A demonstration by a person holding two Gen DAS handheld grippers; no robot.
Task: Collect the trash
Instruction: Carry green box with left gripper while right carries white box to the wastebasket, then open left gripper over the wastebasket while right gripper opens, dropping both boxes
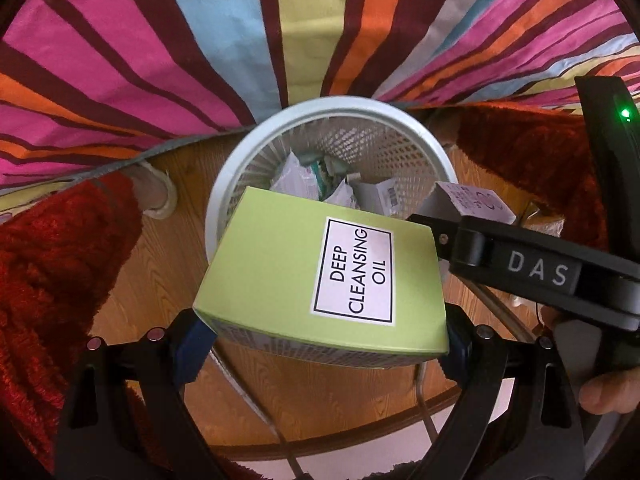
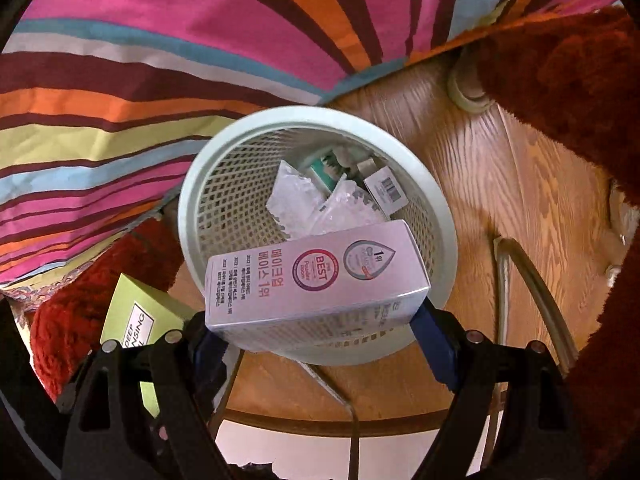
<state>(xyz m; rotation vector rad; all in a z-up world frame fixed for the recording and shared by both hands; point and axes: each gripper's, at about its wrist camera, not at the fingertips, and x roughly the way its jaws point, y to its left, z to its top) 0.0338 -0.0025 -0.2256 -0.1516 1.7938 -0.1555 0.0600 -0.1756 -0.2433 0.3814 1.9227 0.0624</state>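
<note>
A white mesh trash basket [image 1: 236,172] stands on the wooden floor and holds several wrappers and small boxes; it also shows in the right wrist view [image 2: 208,168]. My left gripper [image 1: 320,332] is shut on a green box [image 1: 280,264] labelled "Deep Cleansing Oil", held above the basket's near rim. My right gripper [image 2: 320,320] is shut on a pale pink box [image 2: 320,280] with Korean print, also held over the basket's near rim. The pink box [image 1: 472,200] and the right gripper's body show at the right of the left wrist view. The green box [image 2: 136,312] shows at lower left in the right wrist view.
A striped multicoloured bedcover [image 1: 160,60] hangs behind the basket. A red shaggy rug [image 1: 48,264] lies on both sides. A furniture leg [image 1: 154,192] stands left of the basket. Thin metal bars [image 2: 532,284] run under the grippers.
</note>
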